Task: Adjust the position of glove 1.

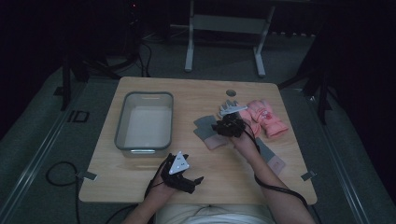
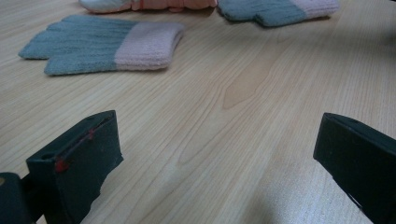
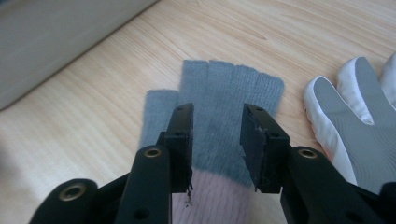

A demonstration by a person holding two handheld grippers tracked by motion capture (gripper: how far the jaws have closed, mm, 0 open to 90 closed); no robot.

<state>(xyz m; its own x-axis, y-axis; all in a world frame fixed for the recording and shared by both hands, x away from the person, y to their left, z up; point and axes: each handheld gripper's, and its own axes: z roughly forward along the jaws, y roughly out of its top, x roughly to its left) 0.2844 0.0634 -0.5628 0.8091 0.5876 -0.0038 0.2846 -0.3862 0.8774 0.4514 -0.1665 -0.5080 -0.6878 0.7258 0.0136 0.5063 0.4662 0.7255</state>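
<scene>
Grey glove (image 3: 224, 116): lay flat on the wooden table (image 1: 154, 186), right of centre, knit grey fingers with a pale pink cuff; the right gripper's jaws stood directly over its palm.
Right gripper (image 3: 216, 140): jaws parted a little, one on each side of the glove's middle, nothing clamped between them.
Left gripper (image 2: 215, 158): jaws spread wide above bare wood near the table's front edge, empty, grey three-cornered plate on top.
Second grey glove (image 2: 280, 10): same grey and pink knit, lying near the person's right forearm.
White and grey glove (image 3: 355, 126): just beside the first glove's fingertips.
Pink gloves (image 1: 266, 116): at the table's right side.
Grey bin (image 1: 122, 121): at the table's left, well apart from the gloves.
</scene>
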